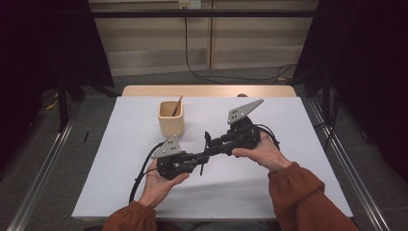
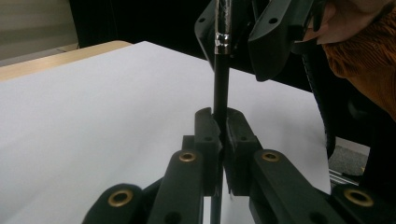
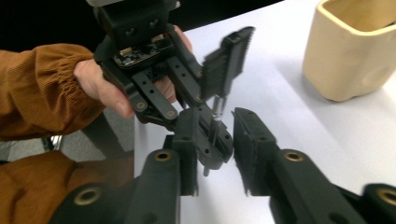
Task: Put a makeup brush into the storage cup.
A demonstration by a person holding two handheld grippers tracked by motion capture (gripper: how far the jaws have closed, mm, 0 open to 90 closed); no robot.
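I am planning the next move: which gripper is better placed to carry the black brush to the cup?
Probably the left gripper: it is shut on the brush, near the cup; the right gripper stands open.

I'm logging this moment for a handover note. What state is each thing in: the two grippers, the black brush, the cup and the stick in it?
Left gripper: shut on the brush handle.
Right gripper: open, jaws apart on either side of the handle.
Brush: held upright above the table, bristle head on top.
Cup: upright on the table, untouched.
Stick: leaning inside the cup.
Table: white top, carrying the cup.
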